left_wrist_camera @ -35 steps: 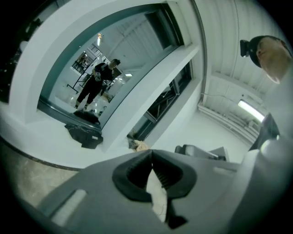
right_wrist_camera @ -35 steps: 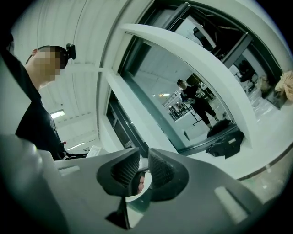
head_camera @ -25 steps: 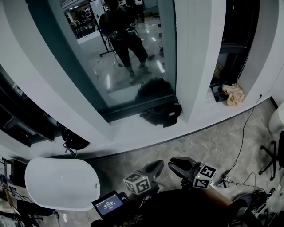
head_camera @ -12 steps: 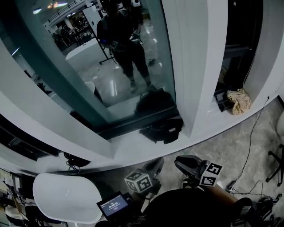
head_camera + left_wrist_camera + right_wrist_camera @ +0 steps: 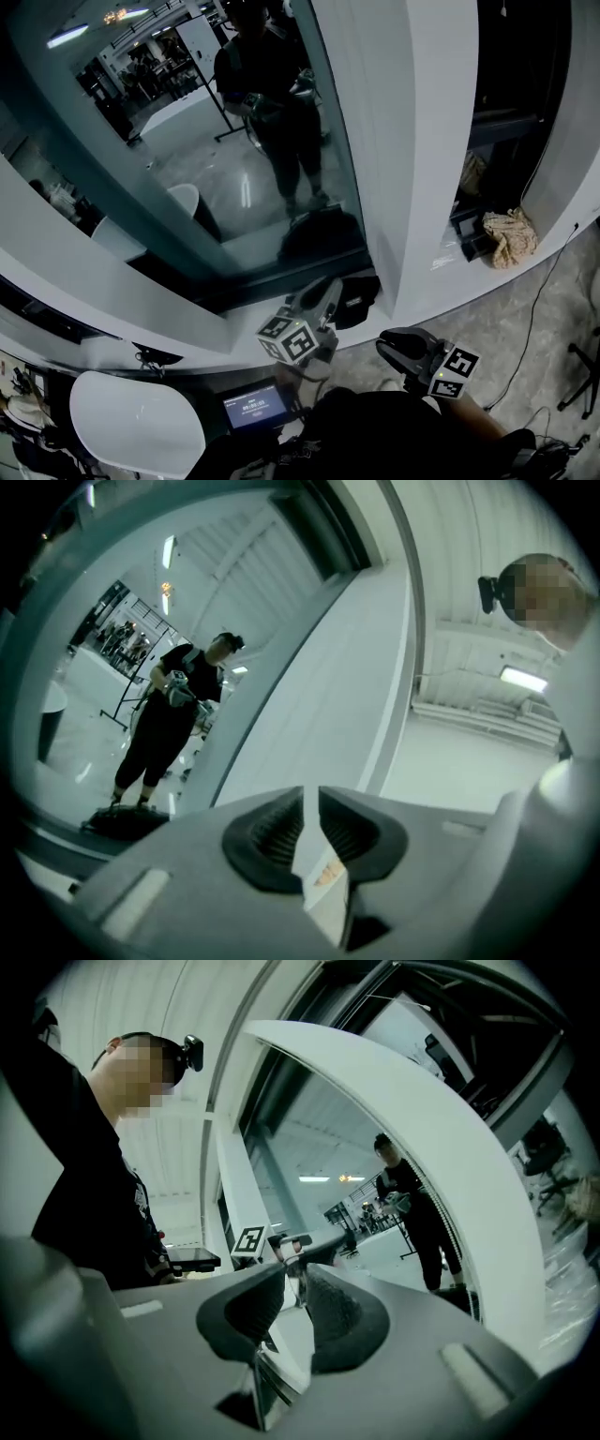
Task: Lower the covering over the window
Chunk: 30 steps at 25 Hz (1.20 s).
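Note:
The window (image 5: 234,169) is a large glass pane between white pillars, and it mirrors the person holding the grippers. I cannot make out a blind or a pull cord in any view. My left gripper (image 5: 323,291) is raised level toward the window's lower right corner, near the white pillar (image 5: 394,141). Its jaws have just been opening and stand open (image 5: 311,803) by a narrow gap with nothing between them. My right gripper (image 5: 394,343) hangs lower and to the right over the floor. Its jaws have also just been opening and are open and empty (image 5: 298,1288).
A black bag (image 5: 354,298) lies on the sill by the pillar. A crumpled cloth (image 5: 511,234) sits on the right ledge. A white round table (image 5: 131,427) and a small lit screen (image 5: 255,409) are at lower left. Cables (image 5: 525,319) trail across the floor at right.
My left gripper has risen and moved toward the window, past the sill's edge. The right gripper has shifted a little right. The whole view has drawn closer to the glass.

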### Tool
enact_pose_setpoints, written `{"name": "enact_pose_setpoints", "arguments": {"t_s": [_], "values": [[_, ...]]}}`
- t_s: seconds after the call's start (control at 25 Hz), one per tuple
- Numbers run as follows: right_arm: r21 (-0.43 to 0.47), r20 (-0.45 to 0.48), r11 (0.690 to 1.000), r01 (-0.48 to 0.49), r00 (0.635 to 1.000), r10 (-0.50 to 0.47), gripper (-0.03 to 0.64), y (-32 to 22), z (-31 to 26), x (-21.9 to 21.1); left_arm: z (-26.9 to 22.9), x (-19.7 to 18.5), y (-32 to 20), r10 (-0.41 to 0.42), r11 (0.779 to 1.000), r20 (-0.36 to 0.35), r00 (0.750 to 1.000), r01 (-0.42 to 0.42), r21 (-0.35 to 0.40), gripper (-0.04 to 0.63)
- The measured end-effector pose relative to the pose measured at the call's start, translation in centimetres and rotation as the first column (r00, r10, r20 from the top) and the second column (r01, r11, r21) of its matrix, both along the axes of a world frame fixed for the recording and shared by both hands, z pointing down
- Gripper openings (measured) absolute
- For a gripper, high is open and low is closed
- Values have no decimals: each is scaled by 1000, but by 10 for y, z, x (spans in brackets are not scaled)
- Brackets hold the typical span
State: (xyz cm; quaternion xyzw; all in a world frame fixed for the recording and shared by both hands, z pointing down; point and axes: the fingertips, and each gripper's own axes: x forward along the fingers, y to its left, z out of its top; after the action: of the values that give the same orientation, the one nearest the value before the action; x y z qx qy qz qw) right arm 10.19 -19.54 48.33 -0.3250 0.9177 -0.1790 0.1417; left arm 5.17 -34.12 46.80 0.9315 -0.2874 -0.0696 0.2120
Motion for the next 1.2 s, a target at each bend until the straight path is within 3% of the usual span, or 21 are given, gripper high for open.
{"name": "enact_pose_setpoints", "arguments": {"t_s": [0.16, 0.28, 0.4, 0.56, 0.68, 0.92, 1.12, 1.16, 1.2], "values": [[-6, -13, 997, -72, 997, 72, 71, -16, 2, 28, -34, 30, -50, 15, 996, -26, 1000, -13, 85, 88], [16, -74, 994, -109, 991, 109, 66, -29, 1, 31, -60, 47, -92, 27, 989, -41, 999, -21, 148, 116], [19, -135, 990, -141, 981, 142, 69, -48, 7, 28, -83, 59, -138, 42, 982, -59, 997, -30, 185, 120], [14, -132, 982, -191, 973, 191, 68, -74, 0, 26, -110, 84, -181, 110, 967, -80, 991, -88, 239, 120], [-3, -140, 973, -232, 963, 229, 66, -88, 1, 28, -127, 107, -189, 197, 945, -107, 974, -160, 285, 138], [-6, -134, 953, -303, 945, 299, 64, -104, 6, 37, -148, 142, -169, 365, 879, -147, 919, -288, 379, 198], [-10, -128, 954, -301, 946, 297, 61, -114, 6, 38, -153, 158, -168, 402, 860, -127, 907, -327, 391, 201], [-13, -124, 955, -297, 948, 294, 61, -113, 7, 39, -154, 159, -165, 410, 858, -126, 904, -335, 389, 187], [-16, -120, 955, -295, 949, 291, 60, -111, 8, 41, -156, 159, -161, 413, 859, -126, 902, -339, 385, 119]]}}
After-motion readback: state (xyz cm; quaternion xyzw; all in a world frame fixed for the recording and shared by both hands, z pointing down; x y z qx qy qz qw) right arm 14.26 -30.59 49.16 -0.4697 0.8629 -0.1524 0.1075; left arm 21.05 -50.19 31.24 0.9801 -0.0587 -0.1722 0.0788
